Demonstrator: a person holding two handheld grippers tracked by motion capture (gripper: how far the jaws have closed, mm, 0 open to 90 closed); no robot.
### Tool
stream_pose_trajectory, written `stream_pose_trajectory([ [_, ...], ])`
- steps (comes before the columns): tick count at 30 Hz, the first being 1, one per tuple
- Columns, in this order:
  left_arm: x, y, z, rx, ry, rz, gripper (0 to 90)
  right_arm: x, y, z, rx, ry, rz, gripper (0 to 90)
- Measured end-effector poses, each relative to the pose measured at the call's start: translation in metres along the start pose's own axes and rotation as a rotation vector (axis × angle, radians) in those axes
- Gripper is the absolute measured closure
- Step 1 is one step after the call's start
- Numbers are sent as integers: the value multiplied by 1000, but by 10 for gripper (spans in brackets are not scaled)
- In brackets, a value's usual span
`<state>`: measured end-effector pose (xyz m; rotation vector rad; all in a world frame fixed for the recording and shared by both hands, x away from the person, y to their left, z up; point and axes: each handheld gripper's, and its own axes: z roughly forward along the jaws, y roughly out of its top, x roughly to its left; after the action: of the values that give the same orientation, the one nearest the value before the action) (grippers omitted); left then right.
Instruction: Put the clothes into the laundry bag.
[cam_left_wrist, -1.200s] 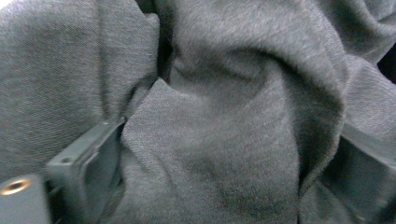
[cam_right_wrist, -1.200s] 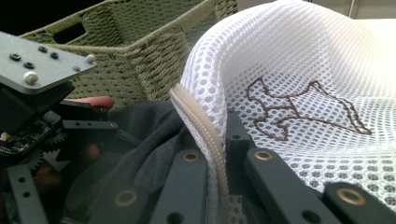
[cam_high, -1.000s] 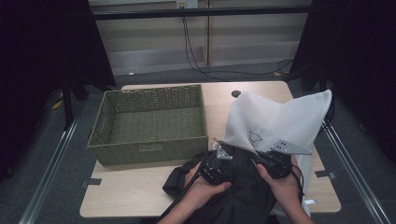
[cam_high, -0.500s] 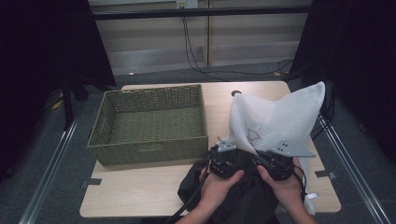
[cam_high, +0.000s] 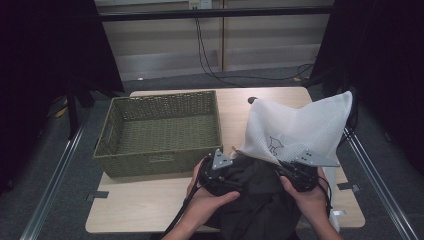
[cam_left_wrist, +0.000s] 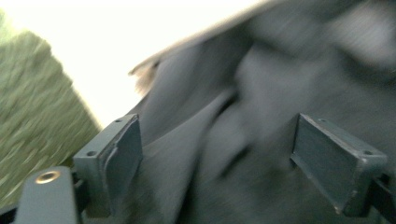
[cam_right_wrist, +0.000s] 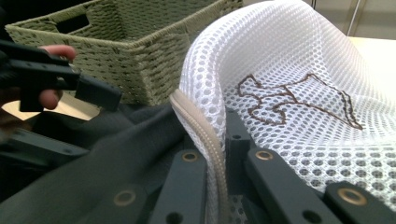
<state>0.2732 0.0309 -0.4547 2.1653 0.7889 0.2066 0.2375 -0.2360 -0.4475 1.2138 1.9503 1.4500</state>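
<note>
Since the earlier frames the white mesh laundry bag (cam_high: 300, 130) has changed shape, its far corners now standing up in two peaks, and the left gripper (cam_high: 220, 172) has shifted across the dark grey crumpled garment (cam_high: 255, 192) while its jaws have just been opening. In the left gripper view those jaws stand wide apart with the garment's folds (cam_left_wrist: 243, 140) lying between them, and neither pad presses on the cloth, so that grip looks let go.

The garment sits bunched at the near edge of the pale wooden table (cam_high: 150, 210), partly under the bag's mouth, which rises just behind it. The right gripper (cam_right_wrist: 212, 158) is clamped tight on the bag's beige corded rim (cam_right_wrist: 201, 130), holding the opening up; the brown stitched outline (cam_right_wrist: 299, 98) on the mesh shows just beyond.

My reading is that the work is stuffing the garment into the bag, and the left release marks a re-grip before the next push; most of the cloth looks to be outside yet.

Both hands rest low at the table's near side, the left hand (cam_high: 212, 197) cupped round its gripper, the right hand (cam_high: 307, 197) level behind its own. A green woven rectangular basket (cam_high: 160, 132) stands to the left, just beside the garment.
</note>
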Motion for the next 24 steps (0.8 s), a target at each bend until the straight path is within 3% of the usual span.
stream_pose_trajectory([
  [2,7,-8,15,110,-46,-31,74,-1,-1,0,4,-2,9,884],
  [4,12,-15,28,185,-100,-52,45,-1,-2,1,10,1,7,884],
  [5,11,-18,32,176,-109,-39,82,-1,-2,1,11,1,11,884],
  [6,10,-18,30,178,-110,-1,169,0,-2,3,12,1,4,884],
  [7,7,-17,30,156,-121,-2,293,1,-3,3,16,4,1,883],
  [9,3,-14,28,116,-100,-13,574,2,-3,5,15,3,-1,883],
  [11,2,-11,27,85,-144,-47,764,3,-2,6,11,12,10,883],
  [14,-12,-1,23,-11,-271,-54,814,6,2,6,-13,65,18,880],
  [16,-27,9,19,-79,-323,-17,817,10,7,5,-27,82,14,884],
  [17,-38,19,16,-113,-338,23,817,13,9,4,-37,93,11,885],
  [18,-44,24,15,-126,-329,38,815,17,13,3,-52,101,4,887],
  [19,-51,30,16,-131,-293,52,812,19,14,2,-60,105,-7,888],
  [20,-52,33,20,-131,-269,46,812,22,17,-1,-72,100,-13,888],
  [22,-47,31,31,-114,-203,-13,809,20,18,-4,-66,107,8,886],
  [24,-37,19,54,-52,-117,-60,809,15,13,-4,-50,117,37,886],
])
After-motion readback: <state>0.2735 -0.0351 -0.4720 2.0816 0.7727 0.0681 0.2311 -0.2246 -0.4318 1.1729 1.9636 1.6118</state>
